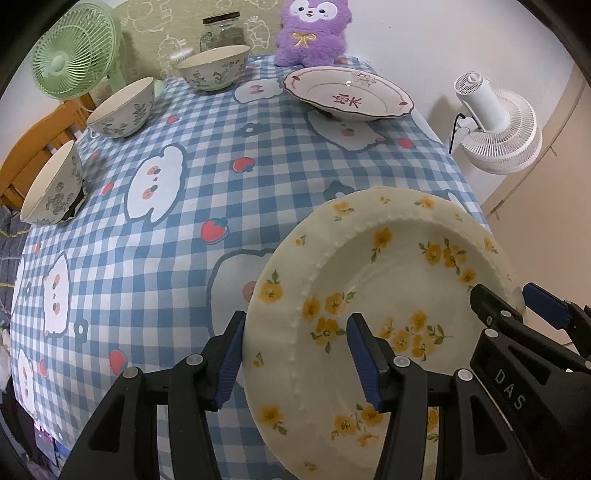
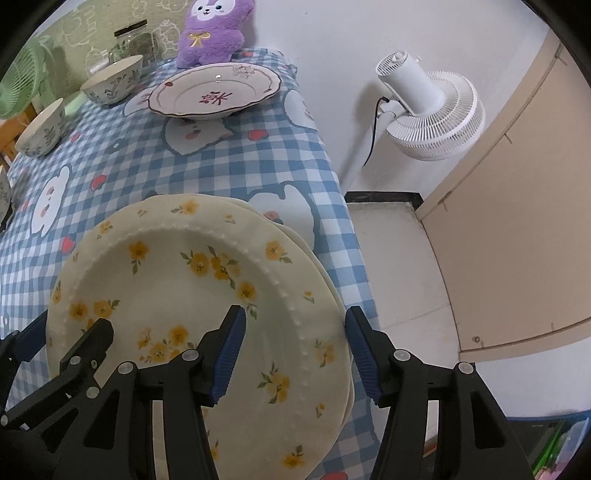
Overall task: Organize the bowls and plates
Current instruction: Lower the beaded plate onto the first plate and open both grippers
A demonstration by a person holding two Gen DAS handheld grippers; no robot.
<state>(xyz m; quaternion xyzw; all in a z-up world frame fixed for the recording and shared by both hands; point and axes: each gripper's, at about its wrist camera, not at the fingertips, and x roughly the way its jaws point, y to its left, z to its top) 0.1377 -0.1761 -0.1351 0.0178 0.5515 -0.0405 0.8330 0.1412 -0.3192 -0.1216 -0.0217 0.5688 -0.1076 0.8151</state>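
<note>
A cream plate with yellow flowers [image 1: 388, 266] [image 2: 177, 295] lies on top of a stack of like plates [image 2: 295, 240] at the near right corner of the checked tablecloth [image 1: 207, 177]. My left gripper [image 1: 297, 363] [image 2: 61, 339] straddles the plate's left rim, one finger outside the edge and one over the plate. My right gripper [image 2: 295, 354] [image 1: 517, 302] straddles the right rim the same way. Both stand open, with the pads clear of the rim. A pink-rimmed plate [image 1: 349, 94] [image 2: 216, 90] sits at the far end. Three floral bowls [image 1: 216, 68] [image 1: 123, 107] [image 1: 53, 184] line the left side.
A purple plush [image 1: 312, 33], a glass jar [image 1: 223, 31] and a green fan [image 1: 75, 51] stand at the far end. A white fan [image 2: 432, 110] stands on the floor beyond the table's right edge, beside a beige door [image 2: 517, 240]. The stack sits close to that edge.
</note>
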